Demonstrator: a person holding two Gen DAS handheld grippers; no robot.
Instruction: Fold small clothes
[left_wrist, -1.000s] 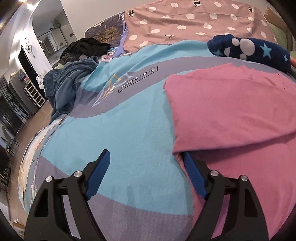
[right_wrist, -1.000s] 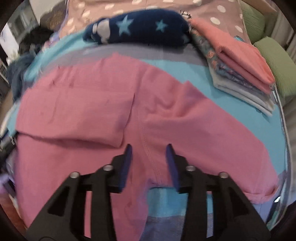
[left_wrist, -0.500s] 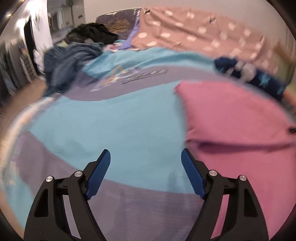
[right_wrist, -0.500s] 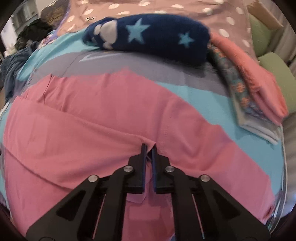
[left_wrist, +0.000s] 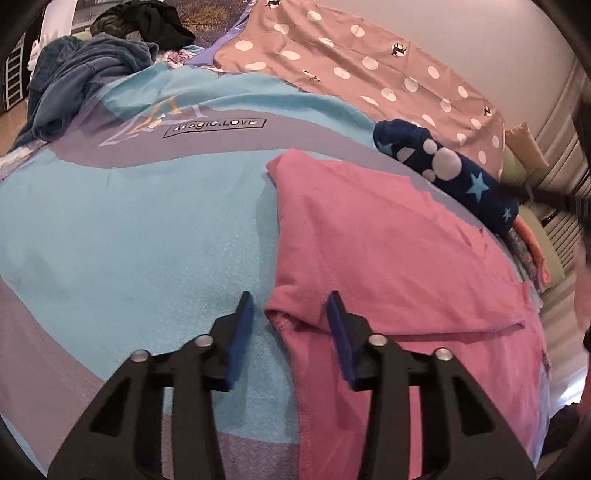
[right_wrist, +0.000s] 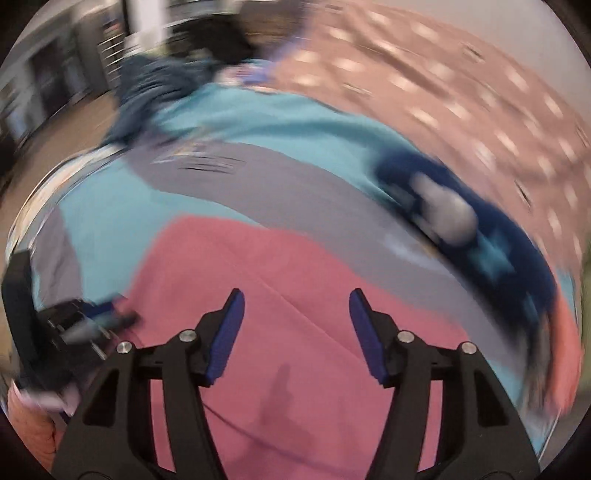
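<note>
Pink garment (left_wrist: 388, 258) is lying folded on the blue-and-grey bedspread (left_wrist: 129, 229), right half of the left wrist frame. Left claw (left_wrist: 290, 306) has just been closing around its near left corner, pads not pinching yet. Right claw (right_wrist: 293, 299), lower centre of its blurry view, has just been opening, released over the pink fabric.

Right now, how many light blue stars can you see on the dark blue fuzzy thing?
3 on the dark blue fuzzy thing: one at its left end, one midway, one small at the right end. More may be hidden.
</note>
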